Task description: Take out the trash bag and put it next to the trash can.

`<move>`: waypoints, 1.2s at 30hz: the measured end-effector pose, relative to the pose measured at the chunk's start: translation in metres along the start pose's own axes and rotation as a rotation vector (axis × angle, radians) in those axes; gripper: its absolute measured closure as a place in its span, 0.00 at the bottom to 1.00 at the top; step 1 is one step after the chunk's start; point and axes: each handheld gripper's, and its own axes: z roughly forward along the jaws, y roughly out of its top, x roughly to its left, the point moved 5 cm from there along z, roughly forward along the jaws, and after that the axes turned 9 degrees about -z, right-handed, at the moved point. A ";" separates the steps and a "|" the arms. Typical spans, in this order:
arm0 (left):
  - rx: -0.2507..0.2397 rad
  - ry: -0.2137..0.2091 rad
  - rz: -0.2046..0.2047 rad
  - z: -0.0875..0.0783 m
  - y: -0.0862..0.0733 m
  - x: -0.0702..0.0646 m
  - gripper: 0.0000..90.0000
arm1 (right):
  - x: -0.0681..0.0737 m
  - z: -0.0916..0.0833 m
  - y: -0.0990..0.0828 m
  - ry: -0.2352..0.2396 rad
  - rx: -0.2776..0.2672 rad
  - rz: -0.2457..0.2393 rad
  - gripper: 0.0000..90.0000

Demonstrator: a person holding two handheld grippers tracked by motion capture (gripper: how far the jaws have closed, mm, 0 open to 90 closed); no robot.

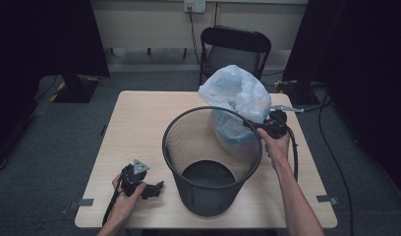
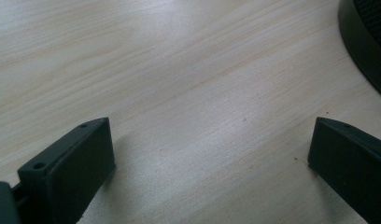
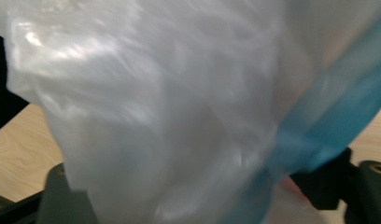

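Behind the far right rim of the wire-mesh bin [image 1: 212,162], a white plastic bag [image 1: 236,92] with a blue band stands puffed up on the tabletop [image 1: 134,128], its lower half seen through the black mesh and its crumpled top rising above the rim. The right claw [image 1: 261,127] is pushed in at the bag's side near the rim, probably to gather the film so the bag can be lifted over and lowered into the bin. In the right gripper view the thin, glossy, translucent plastic [image 3: 156,107] and its blue strip [image 3: 328,116] drape between the dark jaws, which stand apart; the picture is blurred, so I cannot be sure whether the pads bear on the film, though they look spread rather than clamped. The bin is a round, tapering basket of fine black mesh with a solid dark base, set near the middle of the pale wood-grain surface, where both hands can reach it. The left claw [image 1: 157,188] lies low on the near left part of the tabletop, beside the bin's base, jaws wide apart with nothing between them; it seems parked there to stay out of the way. Beyond the table stands a black folding chair [image 1: 235,49] on grey carpet.
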 end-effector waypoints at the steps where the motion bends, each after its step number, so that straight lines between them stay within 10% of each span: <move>1: 0.000 0.000 0.000 0.000 0.000 0.000 0.00 | -0.002 -0.004 -0.002 -0.012 -0.003 -0.007 0.24; 8: 0.000 0.000 -0.001 0.000 0.000 0.000 0.00 | -0.007 -0.041 -0.006 -0.037 -0.090 -0.031 0.13; 36: -0.001 0.004 -0.007 0.000 0.000 -0.001 0.00 | 0.010 -0.084 -0.065 0.006 -0.009 -0.043 0.16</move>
